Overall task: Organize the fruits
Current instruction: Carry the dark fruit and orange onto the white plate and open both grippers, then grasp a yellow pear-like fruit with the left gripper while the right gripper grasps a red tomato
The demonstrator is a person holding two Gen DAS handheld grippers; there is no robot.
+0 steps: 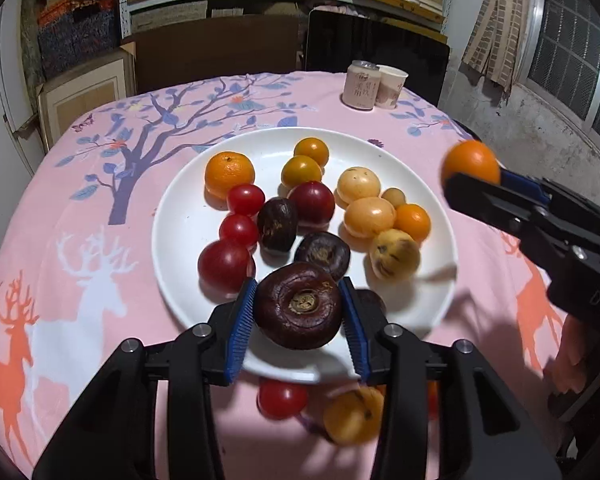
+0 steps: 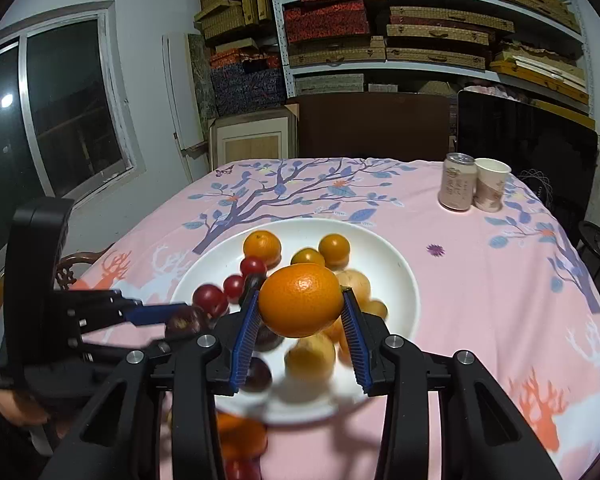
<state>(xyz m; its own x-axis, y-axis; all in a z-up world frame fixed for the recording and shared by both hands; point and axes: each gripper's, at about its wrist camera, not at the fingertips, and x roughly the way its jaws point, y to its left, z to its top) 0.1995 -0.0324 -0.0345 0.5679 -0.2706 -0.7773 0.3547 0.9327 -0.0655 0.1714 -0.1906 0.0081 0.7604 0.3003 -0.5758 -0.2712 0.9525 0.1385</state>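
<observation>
My left gripper (image 1: 300,312) is clamped on a dark purple fruit (image 1: 298,306), held over the near rim of the white plate (image 1: 180,232). My right gripper (image 2: 300,316) is clamped on an orange (image 2: 300,300), held above the plate's near half. On the plate: a second orange (image 1: 229,172) at the far left, red fruits (image 1: 225,265) down the left side, two more dark purple fruits (image 1: 278,224) in the middle, yellow fruits (image 1: 369,216) on the right. Off the plate, just past its near rim on the pink tablecloth (image 1: 100,208), lie a red fruit (image 1: 282,399) and a yellow fruit (image 1: 354,414). A can (image 1: 360,84) and a paper cup (image 1: 392,86) touch each other beyond the plate's far right.
</observation>
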